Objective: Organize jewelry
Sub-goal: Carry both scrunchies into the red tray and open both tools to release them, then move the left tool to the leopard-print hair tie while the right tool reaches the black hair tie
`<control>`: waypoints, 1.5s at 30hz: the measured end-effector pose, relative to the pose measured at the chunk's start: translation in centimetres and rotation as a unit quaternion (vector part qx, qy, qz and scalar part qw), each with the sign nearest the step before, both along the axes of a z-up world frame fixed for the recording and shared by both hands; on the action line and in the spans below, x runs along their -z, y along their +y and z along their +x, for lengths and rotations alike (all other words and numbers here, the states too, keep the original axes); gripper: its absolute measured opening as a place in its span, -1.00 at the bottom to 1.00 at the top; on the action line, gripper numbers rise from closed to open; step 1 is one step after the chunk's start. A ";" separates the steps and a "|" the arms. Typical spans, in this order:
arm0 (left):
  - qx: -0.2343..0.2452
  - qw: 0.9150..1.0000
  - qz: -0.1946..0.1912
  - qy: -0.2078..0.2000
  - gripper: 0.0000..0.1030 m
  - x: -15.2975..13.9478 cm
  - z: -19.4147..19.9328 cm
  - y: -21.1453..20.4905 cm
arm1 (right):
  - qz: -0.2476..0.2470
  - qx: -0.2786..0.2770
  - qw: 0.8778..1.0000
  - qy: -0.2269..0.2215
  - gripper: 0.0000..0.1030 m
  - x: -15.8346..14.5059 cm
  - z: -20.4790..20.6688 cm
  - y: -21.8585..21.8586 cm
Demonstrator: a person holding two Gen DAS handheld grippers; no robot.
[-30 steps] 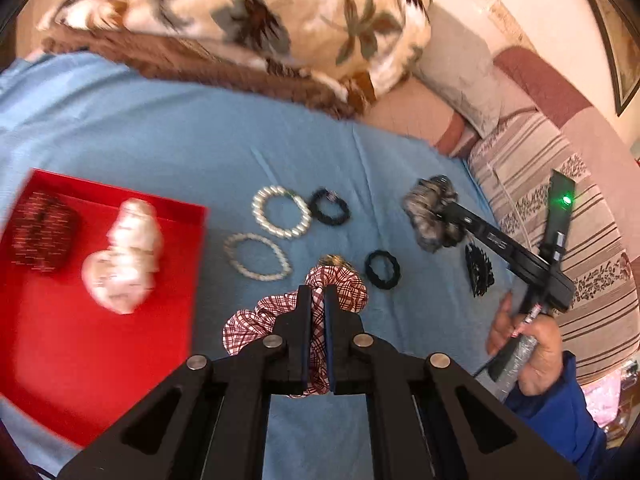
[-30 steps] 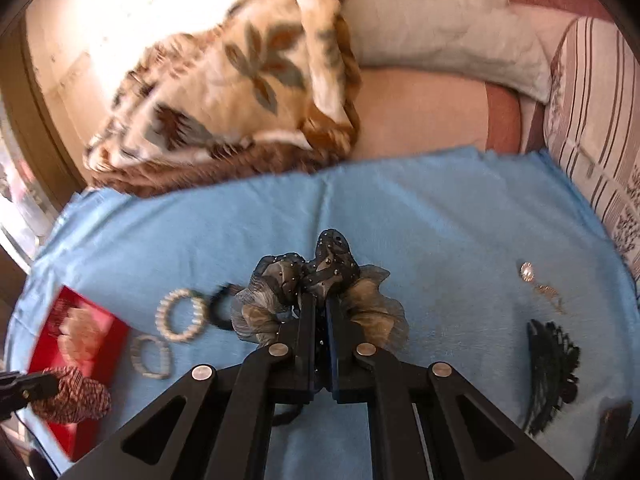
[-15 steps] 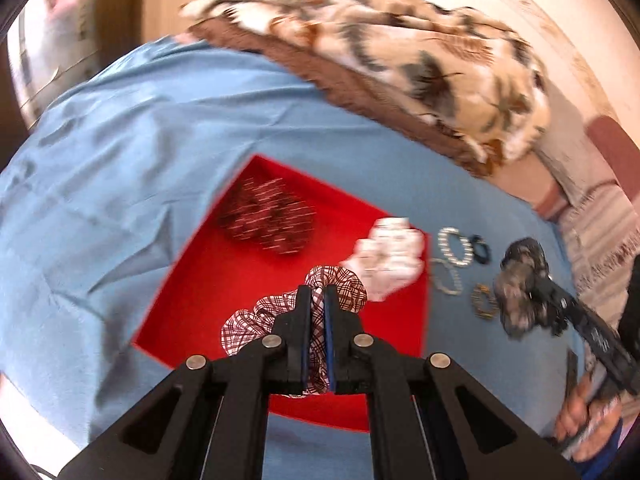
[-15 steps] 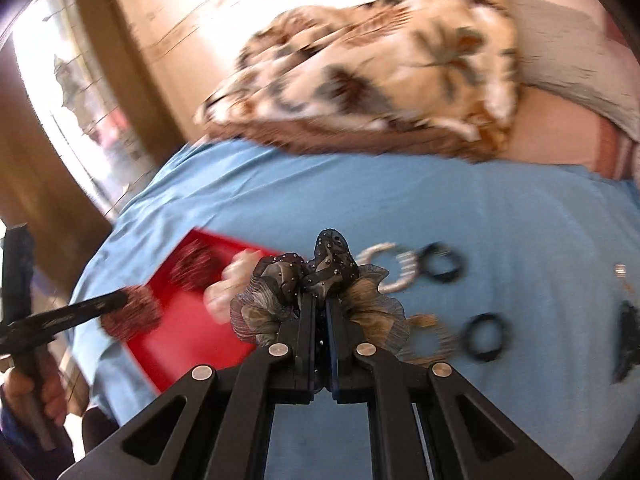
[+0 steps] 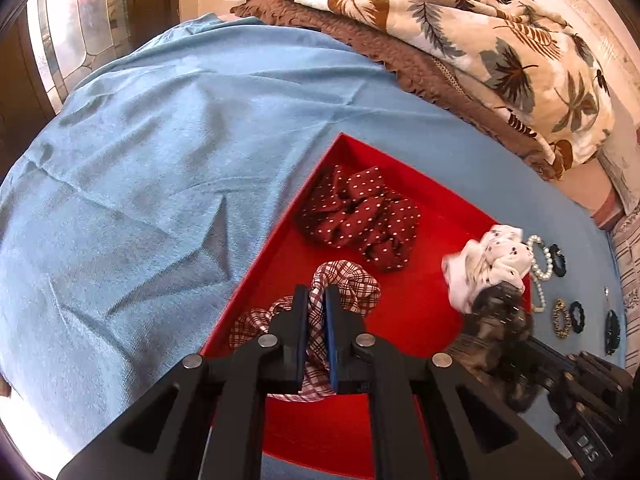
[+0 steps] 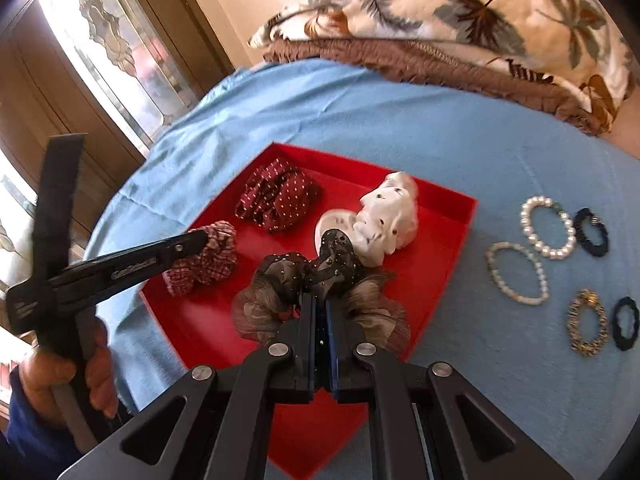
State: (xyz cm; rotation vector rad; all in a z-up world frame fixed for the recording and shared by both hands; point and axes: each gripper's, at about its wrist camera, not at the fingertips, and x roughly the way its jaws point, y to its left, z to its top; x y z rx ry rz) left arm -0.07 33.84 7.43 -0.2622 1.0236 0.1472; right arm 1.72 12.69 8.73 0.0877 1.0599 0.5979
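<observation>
Beneath both tongs sits one red tray (image 6: 460, 216) with two scrunchies; my left gripper (image 5: 316, 300) pinches a plaid scrunchie (image 5: 348, 280), my right gripper (image 6: 320, 304) a brown one (image 6: 280, 280)

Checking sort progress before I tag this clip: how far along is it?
Done: dotted maroon scrunchie and white scrunchie lie in the red tray. In hand: left claw shut on the plaid scrunchie, right claw shut on the sheer black-brown scrunchie, both over the tray, unreleased. Left: pearl bracelets, gold bracelet and small black ties on the blue cloth.
</observation>
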 end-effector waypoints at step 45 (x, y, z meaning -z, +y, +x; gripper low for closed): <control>0.165 0.985 -0.010 -0.052 0.00 -5.6 -2.9 -21.1 | -0.013 0.231 0.973 0.000 0.07 0.7 -5.4 -28.0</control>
